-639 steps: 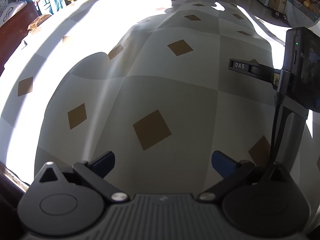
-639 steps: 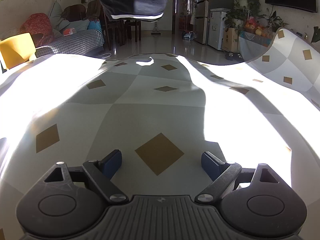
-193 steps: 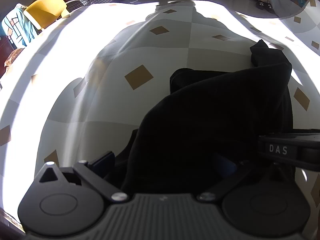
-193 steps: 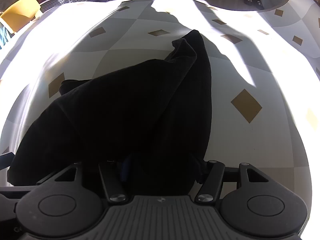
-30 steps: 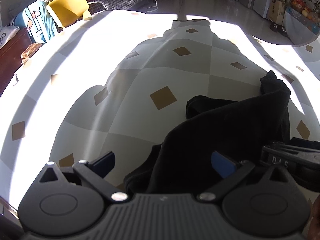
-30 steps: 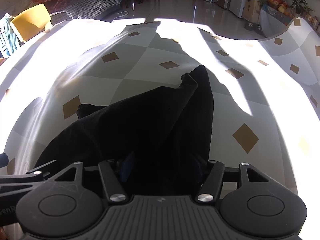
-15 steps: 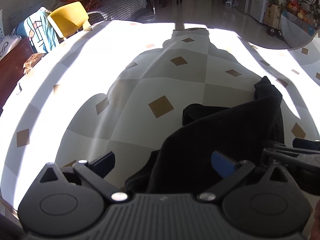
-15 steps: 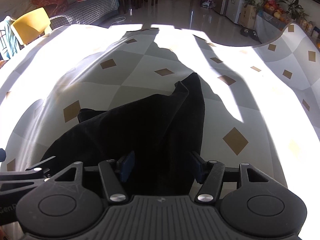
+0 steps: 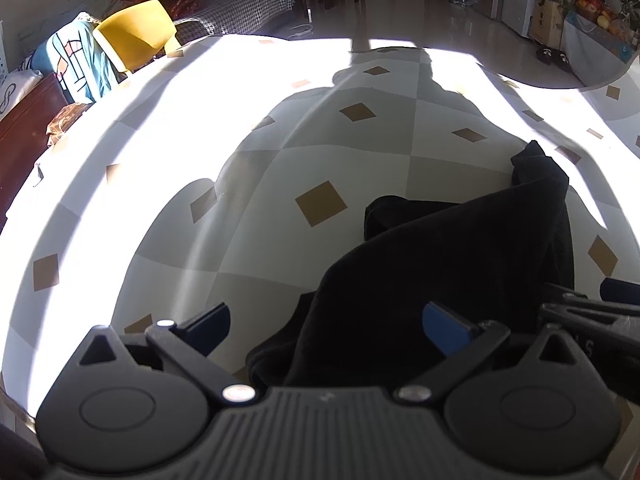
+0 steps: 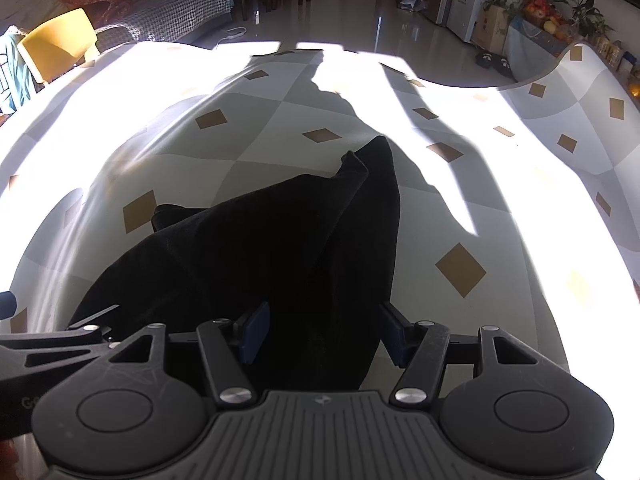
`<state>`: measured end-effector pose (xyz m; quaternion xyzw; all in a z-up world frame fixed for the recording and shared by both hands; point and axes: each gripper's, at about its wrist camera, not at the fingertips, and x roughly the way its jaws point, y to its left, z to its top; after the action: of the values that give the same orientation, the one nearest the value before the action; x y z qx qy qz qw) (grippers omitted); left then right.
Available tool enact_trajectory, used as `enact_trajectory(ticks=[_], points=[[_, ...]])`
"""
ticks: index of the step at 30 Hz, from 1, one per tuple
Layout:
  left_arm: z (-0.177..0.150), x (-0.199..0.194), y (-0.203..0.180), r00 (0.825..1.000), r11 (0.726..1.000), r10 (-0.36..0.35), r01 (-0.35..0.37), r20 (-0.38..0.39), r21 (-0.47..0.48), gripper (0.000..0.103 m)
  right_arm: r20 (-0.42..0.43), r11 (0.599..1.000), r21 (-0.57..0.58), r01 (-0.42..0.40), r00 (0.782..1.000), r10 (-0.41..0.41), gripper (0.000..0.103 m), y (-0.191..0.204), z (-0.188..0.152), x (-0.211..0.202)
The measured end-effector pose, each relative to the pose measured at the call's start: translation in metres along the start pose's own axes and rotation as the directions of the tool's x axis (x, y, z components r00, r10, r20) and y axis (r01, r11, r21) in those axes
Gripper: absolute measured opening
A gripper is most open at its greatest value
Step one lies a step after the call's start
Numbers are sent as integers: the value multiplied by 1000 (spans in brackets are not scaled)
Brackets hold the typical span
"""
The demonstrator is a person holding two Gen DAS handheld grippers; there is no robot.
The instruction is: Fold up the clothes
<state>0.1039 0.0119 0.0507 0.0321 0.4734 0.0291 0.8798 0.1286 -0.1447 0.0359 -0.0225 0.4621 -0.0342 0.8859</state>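
Black garment (image 10: 280, 240) looks soft and floppy, probably light, so it'll sag wherever you don't hold it. Near end is bunched by the worktop's (image 10: 500, 208) near edge, between your right claw's (image 10: 320, 332) spread fingers; left claw (image 9: 326, 324) gapes beside it, empty. Grab hem corners; the far tip points mid-worktop.
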Motion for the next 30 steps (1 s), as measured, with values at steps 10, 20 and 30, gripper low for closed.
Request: enact_trajectory(ticks=[10, 20, 30], points=[[0, 3, -3, 1000, 1000, -11, 11, -12, -3, 103, -11, 1000, 11, 7, 1000, -7, 59, -3, 0, 3], [1, 7, -4, 999, 1000, -21, 21, -24, -6, 103, -21, 1000, 18, 20, 1000, -19, 59, -4, 1, 6], [0, 12, -7, 999, 1000, -20, 20, -34, 1, 103, -33, 1000, 19, 22, 999, -21, 59, -5, 0, 9]])
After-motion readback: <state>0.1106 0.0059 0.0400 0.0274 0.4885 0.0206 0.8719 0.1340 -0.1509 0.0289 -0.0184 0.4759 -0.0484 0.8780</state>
